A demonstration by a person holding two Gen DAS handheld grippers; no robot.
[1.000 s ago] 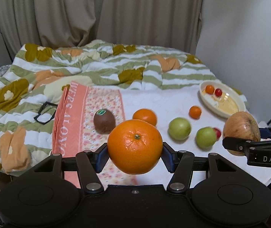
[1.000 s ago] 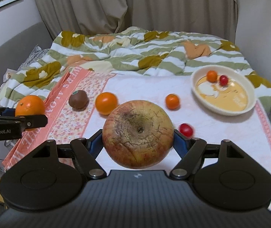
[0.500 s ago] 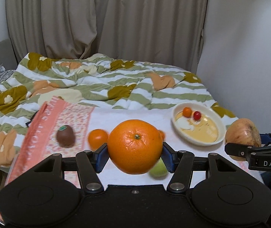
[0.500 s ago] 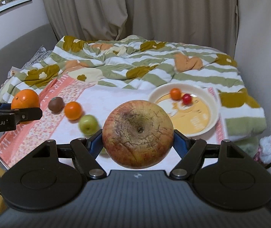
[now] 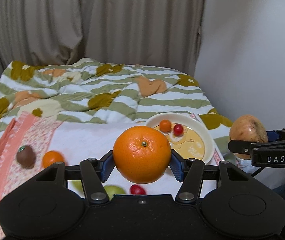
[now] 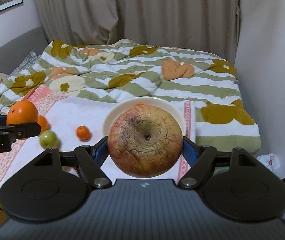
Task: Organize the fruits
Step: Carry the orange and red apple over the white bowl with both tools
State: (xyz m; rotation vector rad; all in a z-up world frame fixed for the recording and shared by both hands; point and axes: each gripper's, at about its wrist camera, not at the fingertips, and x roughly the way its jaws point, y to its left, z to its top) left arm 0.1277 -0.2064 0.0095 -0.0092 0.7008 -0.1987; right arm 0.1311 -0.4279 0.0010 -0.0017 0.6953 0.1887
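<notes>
My left gripper [image 5: 142, 161] is shut on a large orange [image 5: 142, 152], held above the white cloth just left of the cream bowl [image 5: 209, 140]. A small orange [image 5: 165, 125] and a red cherry tomato [image 5: 178, 129] lie in that bowl. My right gripper [image 6: 144, 150] is shut on a big blotchy apple [image 6: 144, 138], which hangs in front of the bowl [image 6: 110, 118] and hides most of it. On the cloth lie a kiwi [image 5: 25, 156], a tangerine [image 5: 52, 158], a green fruit [image 5: 114, 191] and a loose red tomato [image 5: 137, 189].
A pink-bordered cloth [image 5: 6, 146] covers the near part of the bed, and a striped floral quilt [image 6: 134, 74] is bunched behind it. A white wall [image 5: 252, 60] stands close on the right. A white bag [image 6: 270, 158] lies on the floor by the bed's right edge.
Both grippers have travelled to the right with their fruit. The bowl has come from the far right to just behind the held orange and apple. Both grips are unchanged.
</notes>
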